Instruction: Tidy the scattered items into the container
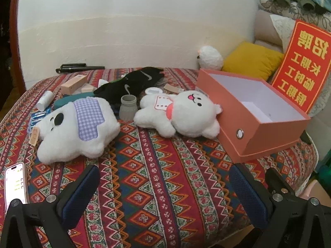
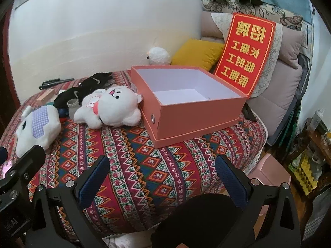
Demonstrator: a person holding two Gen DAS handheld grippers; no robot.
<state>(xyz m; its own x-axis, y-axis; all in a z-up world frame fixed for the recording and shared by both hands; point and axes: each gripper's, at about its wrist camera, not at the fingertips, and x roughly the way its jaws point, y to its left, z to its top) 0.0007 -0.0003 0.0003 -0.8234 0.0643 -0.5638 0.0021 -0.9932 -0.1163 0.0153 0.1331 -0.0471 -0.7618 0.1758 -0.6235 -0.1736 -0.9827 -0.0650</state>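
Both our left claw (image 1: 163, 188) and right claw (image 2: 162, 177) gape wide, empty. The pink box (image 1: 275, 133) holds nothing visible; the white bear (image 1: 186, 111) touches its wall, and the checked plush (image 1: 78, 128), grey jar (image 1: 128, 107) and black socks (image 1: 132, 84) lie beyond. Grabbing the bear could tip the jar, we judge. Only the left view shows a phone (image 1: 15, 184).

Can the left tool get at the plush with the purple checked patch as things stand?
Probably yes. The left tool is open and empty, and only bare patterned cloth lies between it and the purple-patch plush. The phone sits off to the side, not in the path.
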